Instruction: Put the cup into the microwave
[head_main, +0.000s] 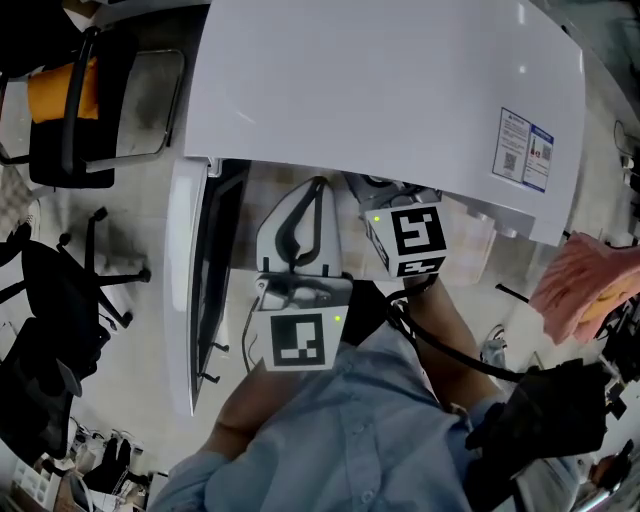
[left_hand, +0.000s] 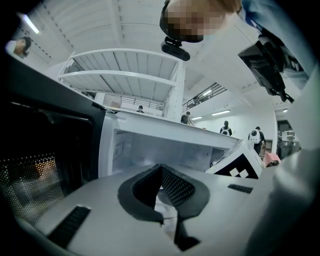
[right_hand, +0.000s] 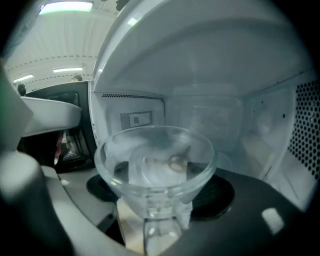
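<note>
Right gripper (right_hand: 156, 207) has its jaws clamped on the clear glass cup (right_hand: 155, 160) at the open microwave's (head_main: 380, 90) mouth, while the left gripper (left_hand: 160, 169) sits closed and empty, so I'd worry that slick glass slips or clips the cavity wall (right_hand: 300, 125).

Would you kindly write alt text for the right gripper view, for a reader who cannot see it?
A clear glass cup sits gripped in the right claw, filling the middle of the picture. Behind it is the white inside of the open microwave, whose dark door stands open at the left.
</note>
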